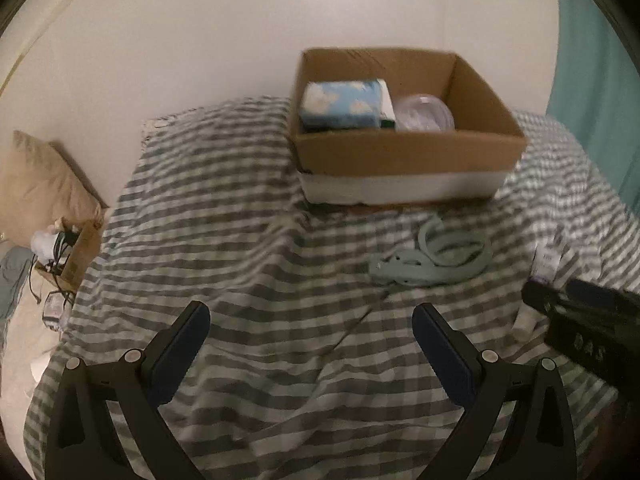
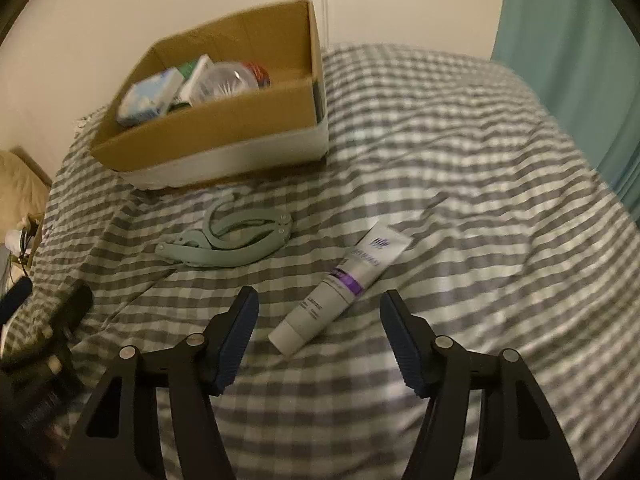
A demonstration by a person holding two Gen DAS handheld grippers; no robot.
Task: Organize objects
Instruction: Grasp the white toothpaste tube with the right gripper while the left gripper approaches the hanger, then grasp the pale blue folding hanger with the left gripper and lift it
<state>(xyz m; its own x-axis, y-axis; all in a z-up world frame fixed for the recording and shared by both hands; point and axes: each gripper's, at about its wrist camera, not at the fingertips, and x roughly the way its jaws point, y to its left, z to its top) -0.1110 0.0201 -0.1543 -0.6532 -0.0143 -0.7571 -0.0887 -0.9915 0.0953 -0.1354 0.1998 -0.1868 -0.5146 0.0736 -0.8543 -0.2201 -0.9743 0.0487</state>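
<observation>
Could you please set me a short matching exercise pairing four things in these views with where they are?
Things:
1. white tube with purple band
2. pale green folded hanger
3. blue cloud-print pack
4. cardboard box

Places:
A. inside the box, on its left side
B. on the checked cover just ahead of the open right gripper
C. on the cover directly in front of the box
D. standing on the bed near the wall

Pairs: 1-B, 2-C, 3-A, 4-D
</observation>
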